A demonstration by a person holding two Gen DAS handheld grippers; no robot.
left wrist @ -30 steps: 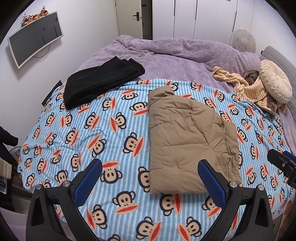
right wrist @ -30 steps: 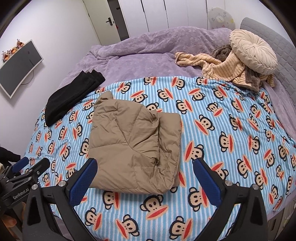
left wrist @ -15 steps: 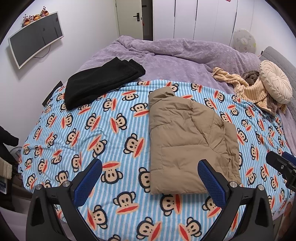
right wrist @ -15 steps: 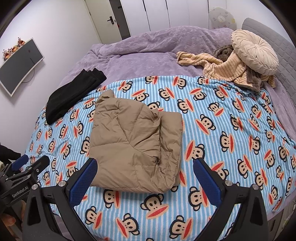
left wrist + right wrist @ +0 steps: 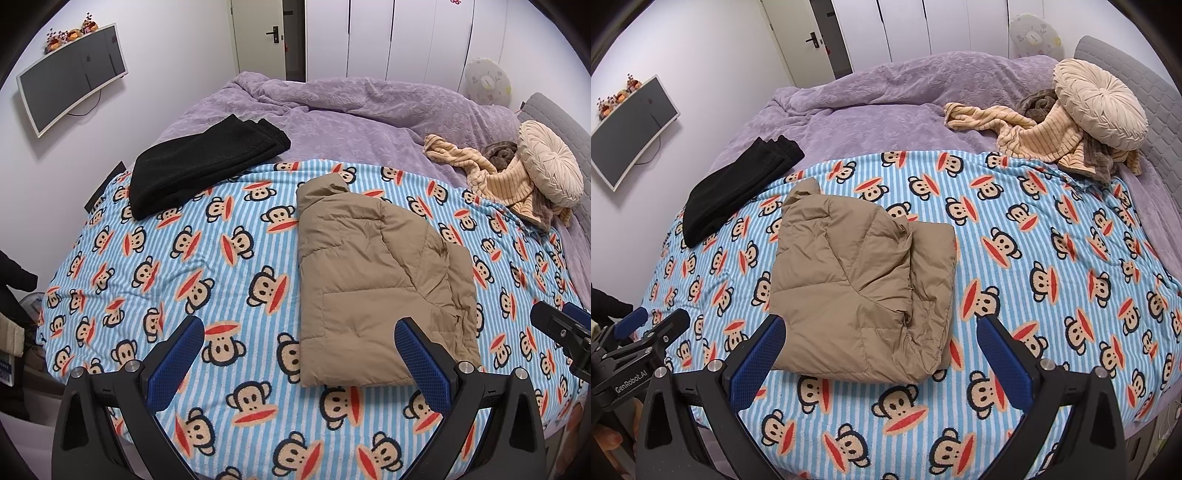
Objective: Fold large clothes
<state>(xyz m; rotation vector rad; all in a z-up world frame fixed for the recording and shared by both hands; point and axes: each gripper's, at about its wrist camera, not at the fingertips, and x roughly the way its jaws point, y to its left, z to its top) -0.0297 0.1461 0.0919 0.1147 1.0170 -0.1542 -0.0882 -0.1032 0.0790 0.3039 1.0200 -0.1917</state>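
1. Little has shifted over the past second: through my left wrist camera the bed has only slid slightly lower in view, and the tan puffer jacket (image 5: 373,291) lies folded just as it did. My left gripper (image 5: 299,354) hangs with its blue pads spread wide, holding nothing, and the jacket's near edge sits between them toward 1 o'clock.
2. From this camera, the jacket rests on the monkey-print blanket (image 5: 207,258). A folded black garment (image 5: 199,166) lies well apart at 10 o'clock, half on the purple duvet (image 5: 351,122). At 2 o'clock a striped beige throw (image 5: 495,177) is heaped under a round cream cushion (image 5: 550,166). My right gripper's tip pokes in at 3 o'clock.
3. Through my right wrist camera the bed has likewise barely dropped in view. My right gripper (image 5: 881,350) is also spread and empty, and the jacket's near edge lies between the pads toward 11 o'clock.
4. Here my left gripper's body shows at 8 o'clock, off the blanket's edge. Nothing lies on the jacket.
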